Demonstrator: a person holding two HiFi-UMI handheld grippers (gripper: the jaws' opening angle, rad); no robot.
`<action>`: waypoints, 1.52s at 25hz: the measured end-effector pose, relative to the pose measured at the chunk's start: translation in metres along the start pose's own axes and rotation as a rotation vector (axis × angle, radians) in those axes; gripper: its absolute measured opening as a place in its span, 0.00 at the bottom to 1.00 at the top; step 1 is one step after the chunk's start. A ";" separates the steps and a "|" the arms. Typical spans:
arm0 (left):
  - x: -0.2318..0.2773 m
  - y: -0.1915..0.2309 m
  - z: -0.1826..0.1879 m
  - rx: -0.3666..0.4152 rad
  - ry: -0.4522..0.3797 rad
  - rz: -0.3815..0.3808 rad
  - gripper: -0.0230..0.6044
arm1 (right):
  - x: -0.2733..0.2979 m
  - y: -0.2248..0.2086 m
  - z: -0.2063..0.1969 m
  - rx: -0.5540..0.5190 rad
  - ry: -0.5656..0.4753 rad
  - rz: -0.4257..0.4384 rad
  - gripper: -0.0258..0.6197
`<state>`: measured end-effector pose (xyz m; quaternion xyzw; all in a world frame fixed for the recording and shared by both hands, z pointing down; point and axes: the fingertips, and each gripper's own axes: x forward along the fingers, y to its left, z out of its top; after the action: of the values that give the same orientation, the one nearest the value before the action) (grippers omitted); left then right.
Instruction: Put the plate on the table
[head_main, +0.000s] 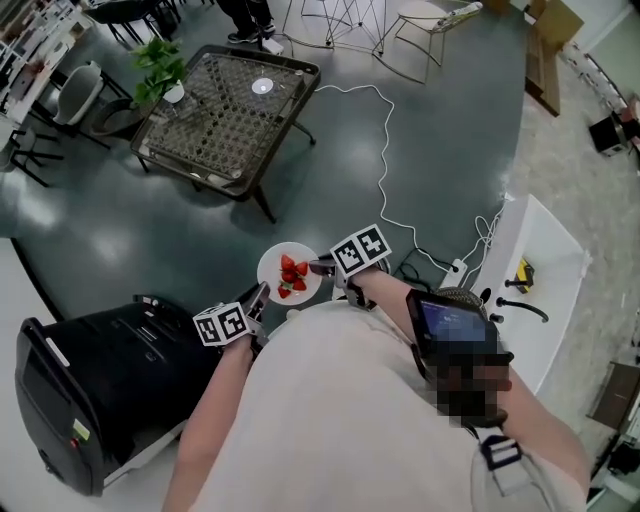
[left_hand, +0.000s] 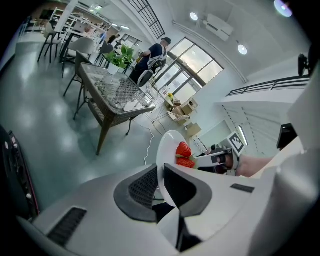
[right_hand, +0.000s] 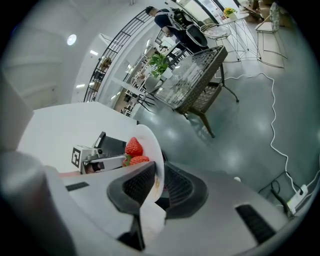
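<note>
A white plate (head_main: 276, 268) with several strawberries (head_main: 293, 276) is held level in the air above the grey floor, in front of the person's chest. My left gripper (head_main: 262, 291) is shut on its near-left rim, my right gripper (head_main: 320, 266) on its right rim. In the left gripper view the plate (left_hand: 167, 150) stands edge-on between the jaws, strawberries (left_hand: 183, 150) beyond. The right gripper view shows the plate (right_hand: 152, 150) pinched the same way, with strawberries (right_hand: 133, 148) on it. The wire-mesh table (head_main: 225, 115) stands well ahead, to the far left.
A small white dish (head_main: 262, 86) and a potted plant (head_main: 160, 68) sit on the mesh table. A black case (head_main: 90, 385) lies at the near left. A white cable (head_main: 383, 170) runs across the floor to a white box (head_main: 535, 280) at right. Chairs stand at the far edge.
</note>
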<state>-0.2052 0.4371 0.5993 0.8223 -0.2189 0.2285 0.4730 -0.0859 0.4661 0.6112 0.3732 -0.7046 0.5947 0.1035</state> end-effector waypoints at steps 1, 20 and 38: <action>-0.002 0.001 -0.001 0.001 -0.002 -0.001 0.07 | 0.002 0.001 -0.001 0.007 0.001 0.004 0.09; 0.014 -0.013 0.022 0.078 -0.018 -0.025 0.07 | -0.003 -0.015 0.022 0.057 0.013 0.047 0.10; 0.024 0.000 0.013 0.069 0.013 0.044 0.08 | 0.004 -0.023 0.017 0.031 0.032 0.050 0.10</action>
<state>-0.1841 0.4223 0.6070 0.8315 -0.2259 0.2517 0.4408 -0.0684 0.4484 0.6268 0.3474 -0.7027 0.6138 0.0940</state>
